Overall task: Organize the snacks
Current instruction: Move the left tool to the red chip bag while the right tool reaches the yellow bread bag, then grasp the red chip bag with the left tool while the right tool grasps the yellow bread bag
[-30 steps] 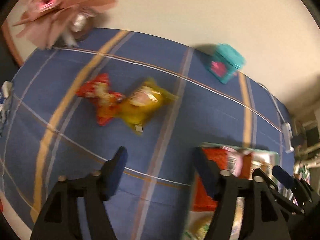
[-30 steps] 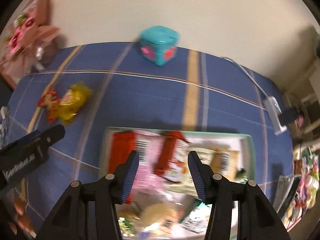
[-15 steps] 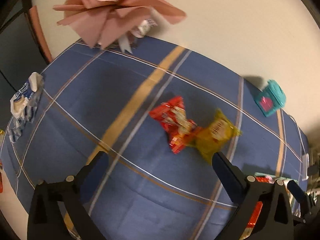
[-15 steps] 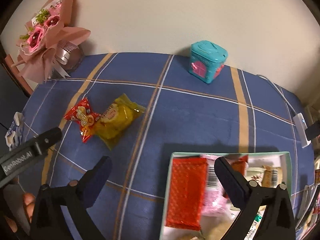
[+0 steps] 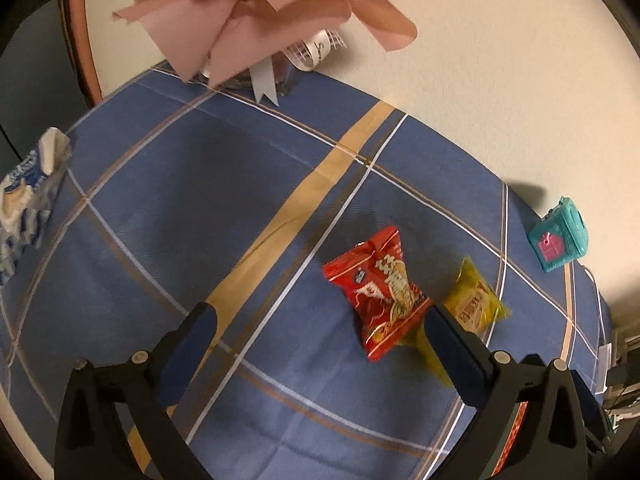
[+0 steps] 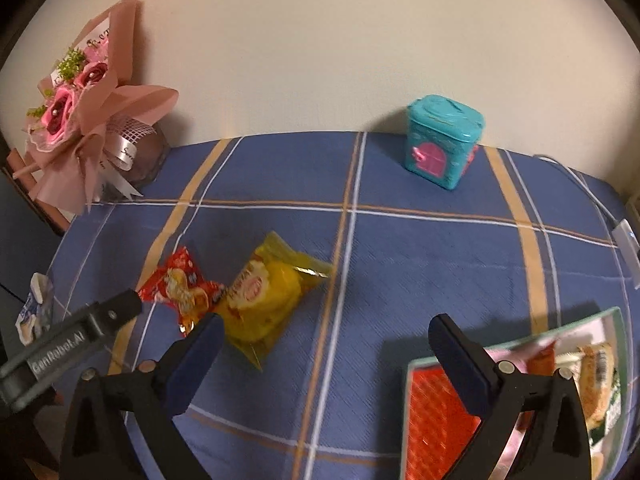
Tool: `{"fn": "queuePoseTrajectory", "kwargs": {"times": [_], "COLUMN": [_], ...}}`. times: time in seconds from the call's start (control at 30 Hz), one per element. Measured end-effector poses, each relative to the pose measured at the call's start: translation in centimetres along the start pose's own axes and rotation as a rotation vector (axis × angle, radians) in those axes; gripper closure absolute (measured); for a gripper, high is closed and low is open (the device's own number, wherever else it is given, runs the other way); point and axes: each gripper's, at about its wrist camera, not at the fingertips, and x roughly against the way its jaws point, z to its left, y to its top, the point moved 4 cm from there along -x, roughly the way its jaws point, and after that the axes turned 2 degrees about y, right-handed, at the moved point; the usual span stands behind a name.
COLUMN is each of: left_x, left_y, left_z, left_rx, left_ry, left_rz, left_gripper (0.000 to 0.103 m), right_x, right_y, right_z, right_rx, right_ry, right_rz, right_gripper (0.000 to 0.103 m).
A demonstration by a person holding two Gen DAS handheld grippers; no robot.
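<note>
On the blue checked tablecloth lie a red snack packet and a yellow snack packet, touching each other. My left gripper is open and empty above the cloth, the red packet just inside its right finger. My right gripper is open and empty too; the yellow packet lies by its left finger. A green-rimmed box with several snacks sits at the lower right of the right wrist view. The left gripper's finger shows there at the left.
A pink flower bouquet stands at the table's back left by the wall. A teal tin stands at the back. A blue-white packet lies at the left edge. A white cable and adapter run along the right.
Both grippers opened wide and swung left, away from the box of snacks towards the red and yellow packets, which now lie close to the fingers. The box slid to the right edge.
</note>
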Motion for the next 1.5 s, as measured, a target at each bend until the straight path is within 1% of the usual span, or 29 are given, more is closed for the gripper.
{"fn": "queuePoseTrajectory", "kwargs": {"times": [0.07,0.13,0.23,0.33,0.5,0.6,0.83,1.03,1.13,1.2,1.3,1.4,1.43,1.5], "left_x": [-1.0,-1.8,-2.4,-2.7,-4.2,-5.0,-5.8,-6.6,-6.8,-6.8,-6.7,-6.7,-6.6,-6.5], "left_y": [0.4,0.9,1.7,2.2,1.8,1.3,0.6,0.5,0.6,0.7,0.8,0.9,1.0,1.0], "left_z": [0.3,0.7,1.1,0.6,-1.0,-1.8,-1.7,-1.5,-1.4,-1.2,-1.1,-0.9,-0.7,-0.3], "left_rx": [0.037,0.079,0.118,0.106,0.053,0.029,0.033,0.048,0.047,0.050,0.046,0.043,0.046,0.061], "left_ry": [-0.008,-0.058,-0.089,-0.116,-0.112,-0.108,-0.089,-0.096,-0.091,-0.096,-0.095,-0.085,-0.086,-0.099], "left_rz": [0.014,0.024,0.011,0.004,0.036,0.061,0.077,0.084,0.082,0.079,0.073,0.068,0.065,0.066], "left_gripper": [0.000,0.000,0.000,0.000,0.000,0.000,0.001,0.003,0.011,0.012,0.018,0.030,0.036,0.040], "right_x": [-1.2,-2.2,-3.9,-5.4,-7.4,-7.9,-7.8,-8.4,-8.7,-9.1,-9.3,-9.3,-9.3,-9.2], "right_y": [0.5,0.7,0.9,1.1,0.9,0.5,0.2,-0.2,-0.5,-0.7,-0.8,-0.7,-0.7,-0.6], "right_z": [0.6,1.0,1.6,2.0,2.6,2.5,1.2,0.7,0.6,0.5,0.6,0.7,0.7,0.7], "right_rx": [-0.001,0.003,0.019,0.016,0.023,0.021,-0.004,-0.009,0.001,0.007,0.026,0.030,0.029,0.028], "right_ry": [0.001,0.008,-0.001,0.004,-0.010,-0.012,-0.021,-0.024,-0.035,-0.042,-0.055,-0.058,-0.058,-0.053], "right_rz": [0.010,0.022,0.036,0.048,0.070,0.074,0.068,0.084,0.094,0.103,0.108,0.112,0.111,0.108], "right_gripper": [0.000,0.000,0.000,0.000,0.000,0.000,0.000,0.000,0.000,0.000,0.000,0.000,0.001,0.005]}}
